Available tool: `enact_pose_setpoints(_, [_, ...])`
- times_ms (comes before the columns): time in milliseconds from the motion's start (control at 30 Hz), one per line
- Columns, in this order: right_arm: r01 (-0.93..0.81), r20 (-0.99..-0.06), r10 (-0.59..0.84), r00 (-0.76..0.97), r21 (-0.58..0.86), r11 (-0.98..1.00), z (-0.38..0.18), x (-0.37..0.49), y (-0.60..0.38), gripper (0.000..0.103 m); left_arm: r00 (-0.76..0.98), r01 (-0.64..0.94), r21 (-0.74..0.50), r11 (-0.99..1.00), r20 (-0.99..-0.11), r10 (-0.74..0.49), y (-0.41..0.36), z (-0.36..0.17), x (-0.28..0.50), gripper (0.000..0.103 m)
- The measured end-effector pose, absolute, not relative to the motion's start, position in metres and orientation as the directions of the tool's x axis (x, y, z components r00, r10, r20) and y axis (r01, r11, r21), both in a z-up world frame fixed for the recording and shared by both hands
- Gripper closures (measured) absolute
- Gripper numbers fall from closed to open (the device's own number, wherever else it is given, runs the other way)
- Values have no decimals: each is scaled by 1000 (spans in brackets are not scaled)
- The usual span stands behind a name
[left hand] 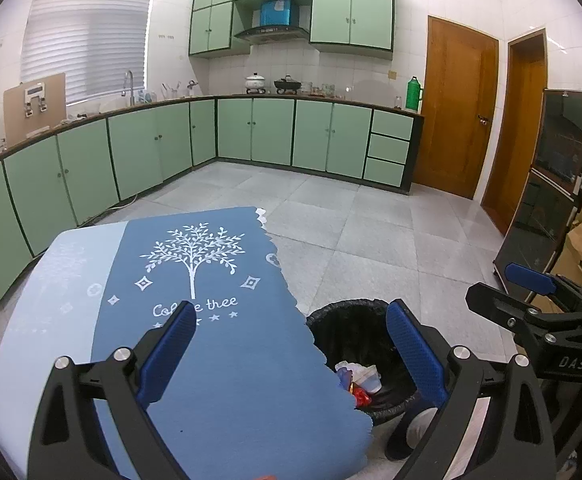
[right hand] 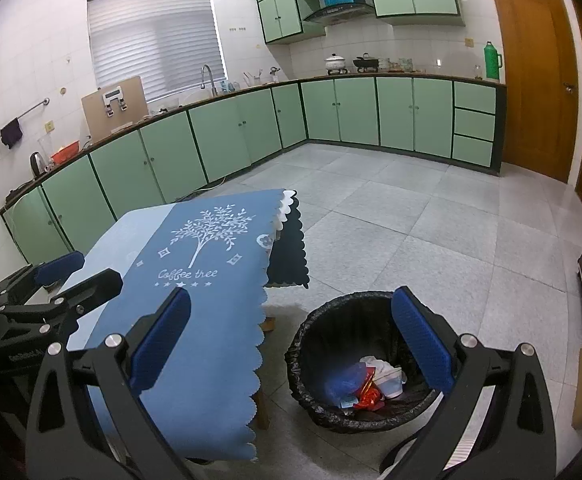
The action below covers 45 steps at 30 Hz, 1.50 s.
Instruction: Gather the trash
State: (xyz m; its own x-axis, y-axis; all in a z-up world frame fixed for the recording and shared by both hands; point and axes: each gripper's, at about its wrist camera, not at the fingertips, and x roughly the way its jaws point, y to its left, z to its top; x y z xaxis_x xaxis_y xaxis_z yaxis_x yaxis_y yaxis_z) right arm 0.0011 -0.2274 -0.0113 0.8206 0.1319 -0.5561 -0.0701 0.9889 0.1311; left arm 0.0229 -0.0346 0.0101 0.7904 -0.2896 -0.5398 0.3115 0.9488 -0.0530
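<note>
From the left wrist: left tongs spread wide, empty, over the counter edge beside the bin. From the right wrist: right tongs likewise agape and empty above the bin, trash already inside; collecting seemingly finished, next probably checking for leftovers.

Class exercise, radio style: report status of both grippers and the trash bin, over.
Left gripper open, empty. Right gripper open, empty. Trash inside black-lined bin on floor beside table. Nothing in the way.
</note>
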Motion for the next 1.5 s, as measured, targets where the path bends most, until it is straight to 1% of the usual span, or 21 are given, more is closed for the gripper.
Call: enact_pose_setpoints(1500, [-84,-552,138,822,122,989,-12,2,-218,5,797,306,-49,951,-532,-284,-30,11,22,9])
